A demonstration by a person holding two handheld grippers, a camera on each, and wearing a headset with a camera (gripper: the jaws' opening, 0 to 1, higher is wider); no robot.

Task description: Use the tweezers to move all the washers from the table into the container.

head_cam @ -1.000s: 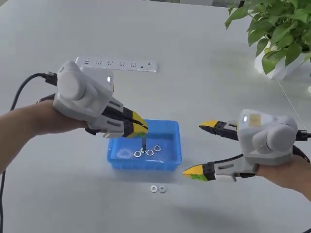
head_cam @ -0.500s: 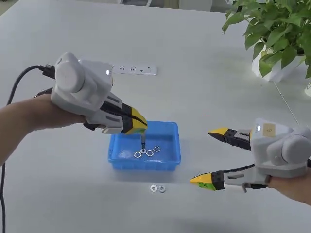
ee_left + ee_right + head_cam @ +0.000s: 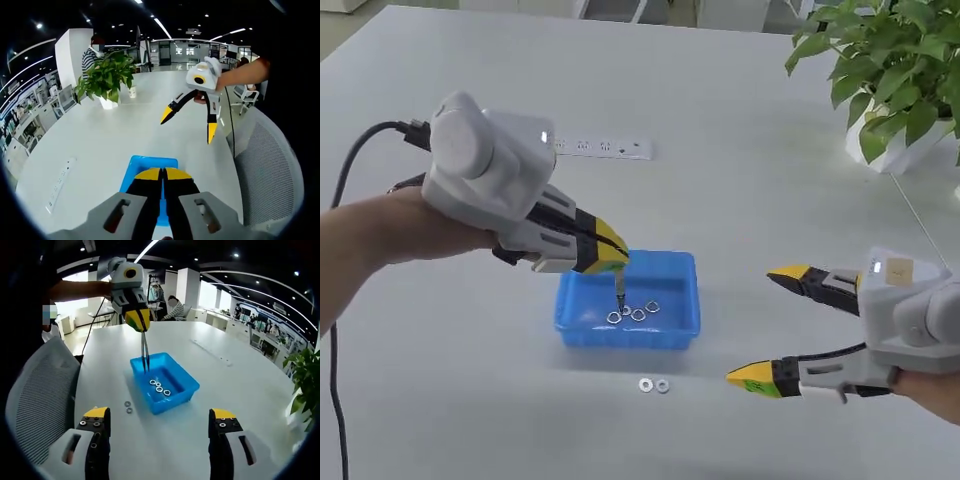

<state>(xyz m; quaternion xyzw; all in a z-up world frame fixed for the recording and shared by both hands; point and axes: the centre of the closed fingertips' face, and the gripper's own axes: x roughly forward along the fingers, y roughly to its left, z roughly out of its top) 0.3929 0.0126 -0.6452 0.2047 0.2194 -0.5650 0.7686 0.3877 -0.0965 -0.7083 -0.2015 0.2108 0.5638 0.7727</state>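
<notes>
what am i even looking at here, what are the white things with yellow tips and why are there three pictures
There is no robot here: a person holds a hand-held gripper in each hand. The big picture comes from a camera in the person's headset, looking down at the table. The two round pictures each come from a camera on one gripper, looking along its own fingers.

The left gripper has its fingers closed on a pair of tweezers. The tweezer tips reach down into a blue container that holds four washers. Two loose washers lie on the table just in front of the container.

The right gripper is open and holds nothing. A power strip and a potted plant sit further back.
</notes>
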